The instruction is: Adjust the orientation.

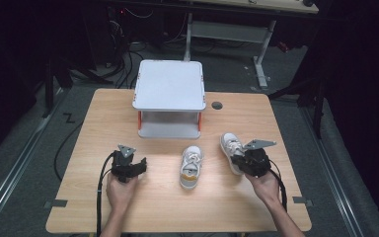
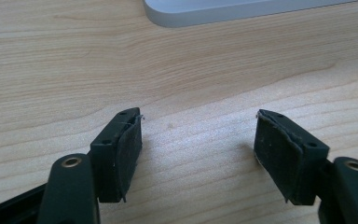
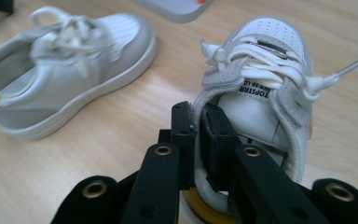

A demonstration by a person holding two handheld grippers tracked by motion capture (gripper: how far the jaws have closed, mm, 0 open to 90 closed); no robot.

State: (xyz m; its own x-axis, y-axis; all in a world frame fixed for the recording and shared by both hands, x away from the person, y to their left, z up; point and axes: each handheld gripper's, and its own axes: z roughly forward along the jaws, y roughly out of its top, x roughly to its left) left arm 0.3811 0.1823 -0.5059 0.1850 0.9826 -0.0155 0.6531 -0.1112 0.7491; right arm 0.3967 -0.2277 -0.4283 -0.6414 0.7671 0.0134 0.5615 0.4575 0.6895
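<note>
**A:** ok so nearest the person: the right gripper [image 3: 196, 122] is clamped tight on the side wall of the right shoe [image 3: 265, 84], near the heel end of the collar. One jaw sits inside the opening, the other outside. In the high view that shoe [image 1: 230, 147] is at the right of the table [image 1: 98, 207], heel toward the hand, toe pointing away and a bit left.

**B:** and the left one?

**A:** The left gripper [image 2: 198, 140] has its jaws spread wide, nothing between them, just bare wood under it. It hangs over the left part of the table.

**B:** where's the second shoe then?

**A:** The left shoe [image 1: 191, 166] lies between the two grippers, near the middle, long axis running roughly front to back, heel with the yellow patch toward the person. From the left gripper [image 1: 128, 165] it's off to the right, and looks a bit nearer the right hand [image 1: 264, 185], but that one's busy.

**B:** so the free hand takes it?

**A:** My guess, yeah: swing right and come at the heel end. Beyond both shoes is the white two-tier stand [image 1: 170, 98], lower shelf open toward the person, likely where the pair ends up.
</note>
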